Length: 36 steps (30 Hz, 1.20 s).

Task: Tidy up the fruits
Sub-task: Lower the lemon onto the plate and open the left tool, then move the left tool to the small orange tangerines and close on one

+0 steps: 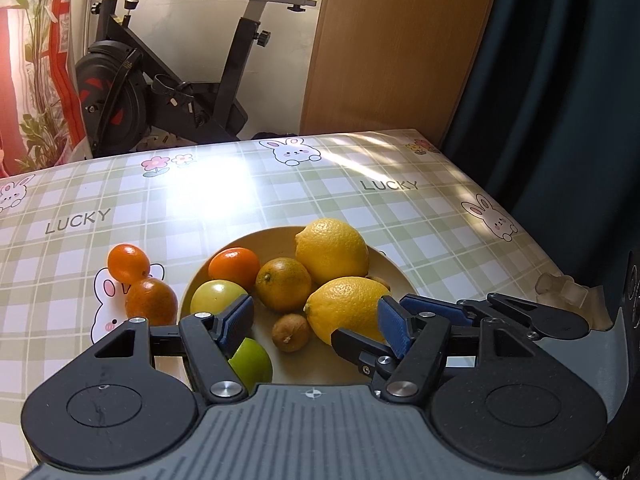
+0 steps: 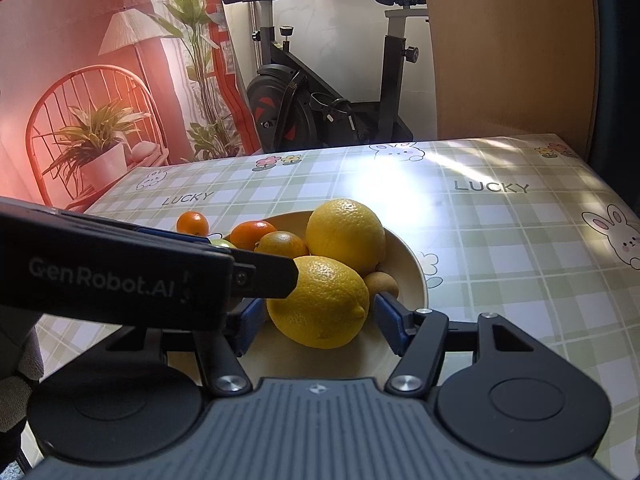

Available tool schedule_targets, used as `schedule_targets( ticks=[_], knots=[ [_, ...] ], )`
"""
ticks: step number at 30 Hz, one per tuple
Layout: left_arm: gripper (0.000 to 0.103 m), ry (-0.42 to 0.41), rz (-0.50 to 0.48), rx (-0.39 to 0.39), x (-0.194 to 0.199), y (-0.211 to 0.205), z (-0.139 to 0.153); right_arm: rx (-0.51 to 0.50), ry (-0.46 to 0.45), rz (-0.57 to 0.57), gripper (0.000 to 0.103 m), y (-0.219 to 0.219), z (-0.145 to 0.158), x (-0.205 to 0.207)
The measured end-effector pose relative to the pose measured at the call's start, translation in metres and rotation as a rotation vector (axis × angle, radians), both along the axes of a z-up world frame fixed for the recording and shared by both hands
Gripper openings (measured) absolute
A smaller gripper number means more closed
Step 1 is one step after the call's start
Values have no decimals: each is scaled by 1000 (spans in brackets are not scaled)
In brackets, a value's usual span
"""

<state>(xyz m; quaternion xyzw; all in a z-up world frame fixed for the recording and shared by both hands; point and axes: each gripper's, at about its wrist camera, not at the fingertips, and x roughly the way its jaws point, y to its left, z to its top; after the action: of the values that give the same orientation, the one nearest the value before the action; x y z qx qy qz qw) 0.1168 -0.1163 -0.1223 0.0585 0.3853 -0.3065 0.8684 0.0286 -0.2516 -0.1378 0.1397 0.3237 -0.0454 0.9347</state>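
A cream plate (image 1: 260,236) holds two lemons (image 1: 332,250), a mandarin (image 1: 234,268), a dull orange (image 1: 283,284), a yellow-green fruit (image 1: 214,296), a green one (image 1: 254,364) and a small brown one (image 1: 291,332). Two more oranges (image 1: 128,262) lie on the cloth left of the plate. My left gripper (image 1: 316,306) hovers over the plate's near side, open and holding nothing. My right gripper (image 2: 319,302) is open and straddles the near lemon (image 2: 318,302), which rests in the plate; a thin gap shows at its right pad (image 2: 390,320). The left gripper's finger (image 2: 264,276) crosses that view.
A green checked tablecloth (image 1: 360,200) covers the table, whose right edge falls beside a dark curtain (image 1: 560,100). Behind the table are an exercise bike (image 1: 180,92) and a wooden panel (image 1: 392,48). A translucent lumpy object (image 1: 560,288) sits near the right edge.
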Motion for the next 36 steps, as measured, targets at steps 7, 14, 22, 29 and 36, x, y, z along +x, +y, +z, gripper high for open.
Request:
schedule_targets(
  ticks=[7,14,22,29,36],
  knots=[
    [71,-24,47,0,-7,20,6,-10,-19,-1,63,7,7,-4],
    [71,-33,100,-26,-10,41,9,-23,-39,7,63,16,15,-5],
    [71,-49,164,-69,-13,67,15,-34,-39,28,63,25,17,-4],
    [71,-23,214,-99,-13,89,10,-47,-44,57,63,38,20,-3],
    [71,-16,270,-118,-7,110,7,-60,-43,86,63,53,21,2]
  ],
)
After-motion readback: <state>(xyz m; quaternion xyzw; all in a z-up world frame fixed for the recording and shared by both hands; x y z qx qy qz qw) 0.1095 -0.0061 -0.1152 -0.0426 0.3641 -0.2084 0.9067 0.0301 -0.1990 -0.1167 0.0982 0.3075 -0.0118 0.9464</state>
